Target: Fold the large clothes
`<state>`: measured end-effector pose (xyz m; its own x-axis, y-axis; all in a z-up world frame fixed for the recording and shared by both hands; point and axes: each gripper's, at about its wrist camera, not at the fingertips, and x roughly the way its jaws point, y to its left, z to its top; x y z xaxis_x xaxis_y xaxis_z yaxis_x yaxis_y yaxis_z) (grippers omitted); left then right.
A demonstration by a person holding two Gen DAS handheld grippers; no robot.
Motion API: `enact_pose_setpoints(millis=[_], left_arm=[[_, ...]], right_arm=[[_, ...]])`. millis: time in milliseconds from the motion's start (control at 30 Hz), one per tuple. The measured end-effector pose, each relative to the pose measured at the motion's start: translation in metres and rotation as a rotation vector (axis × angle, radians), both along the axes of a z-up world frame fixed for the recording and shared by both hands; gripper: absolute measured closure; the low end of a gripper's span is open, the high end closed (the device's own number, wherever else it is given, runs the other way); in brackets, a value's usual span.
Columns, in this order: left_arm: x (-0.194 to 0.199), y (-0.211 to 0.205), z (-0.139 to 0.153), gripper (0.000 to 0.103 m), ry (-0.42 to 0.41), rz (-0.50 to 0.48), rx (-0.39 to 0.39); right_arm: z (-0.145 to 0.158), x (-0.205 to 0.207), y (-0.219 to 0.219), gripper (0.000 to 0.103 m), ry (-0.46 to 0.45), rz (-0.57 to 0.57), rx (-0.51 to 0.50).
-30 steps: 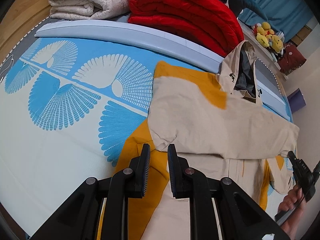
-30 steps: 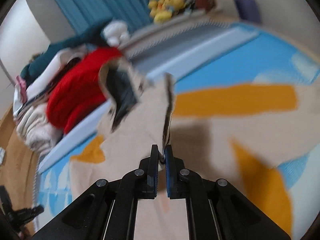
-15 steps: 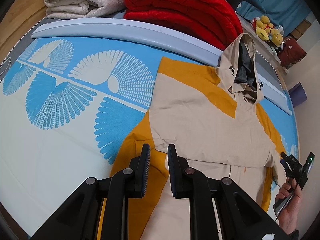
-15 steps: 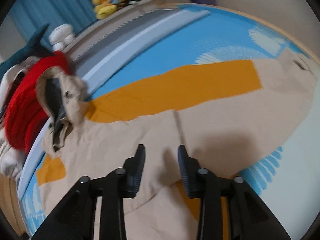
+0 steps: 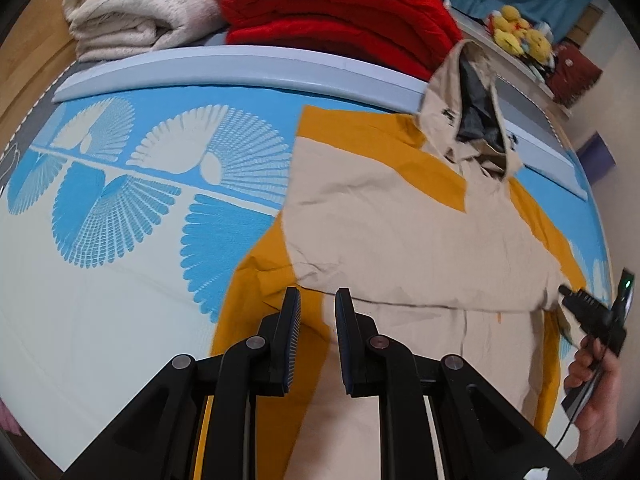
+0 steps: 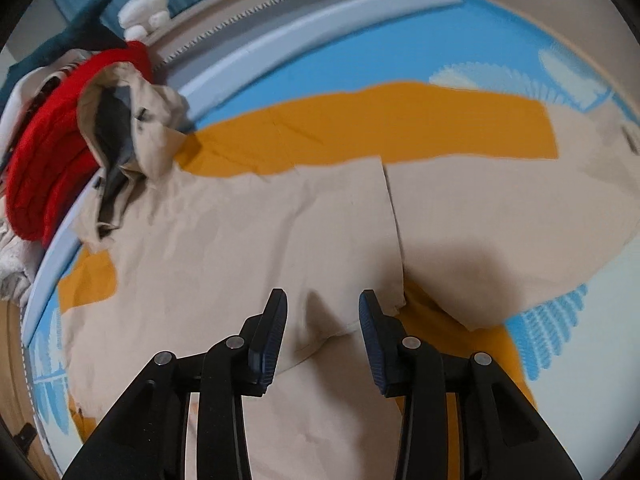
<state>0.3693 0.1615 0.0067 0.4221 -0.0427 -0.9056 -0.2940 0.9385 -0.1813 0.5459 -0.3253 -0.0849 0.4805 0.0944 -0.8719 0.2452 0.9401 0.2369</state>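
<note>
A beige and orange hooded jacket lies flat on the bed, hood toward the headboard. One sleeve is folded across the chest, its edge just ahead of my left gripper, which is open and empty above the jacket's left side. My right gripper is open and empty just above the folded sleeve's cuff; it also shows at the right edge of the left wrist view. The other sleeve lies spread out to the right.
The bed sheet is blue and white with fan patterns. A pale blue bolster runs along the far edge. A red quilt and a cream blanket are stacked behind it. Plush toys sit on a shelf.
My right gripper carried the sleeve across the chest, laid it down, opened and let it go. It has opened wider since. My left gripper stayed open in place.
</note>
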Motion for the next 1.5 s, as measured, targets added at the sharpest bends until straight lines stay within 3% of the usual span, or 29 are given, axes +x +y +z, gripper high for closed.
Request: enact_pose_setpoints(millis=[333, 500, 667, 1133, 1333, 1500], left_arm=[[-0.021, -0.053, 0.023, 0.086, -0.065, -0.09, 0.056], [-0.027, -0.072, 0.026, 0.084, -0.075, -0.114, 0.067], [-0.025, -0.087, 0.026, 0.084, -0.081, -0.135, 0.079], [-0.004, -0.108, 0.007, 0.084, -0.043, -0.189, 0.09], [0.0, -0.112, 0.002, 0.084, -0.034, -0.208, 0.088], [0.004, -0.115, -0.005, 0.084, -0.02, -0.21, 0.084]], right_arm=[[0.111, -0.057, 0.02, 0.064, -0.274, 0.106, -0.11], [0.144, -0.081, 0.012, 0.064, -0.352, 0.11, -0.141], [0.165, -0.095, -0.027, 0.067, -0.422, 0.064, -0.143], [0.114, -0.07, -0.192, 0.066, -0.334, -0.188, -0.089], [0.088, -0.081, -0.298, 0.069, -0.318, -0.383, -0.061], [0.058, -0.09, -0.357, 0.073, -0.273, -0.482, -0.048]])
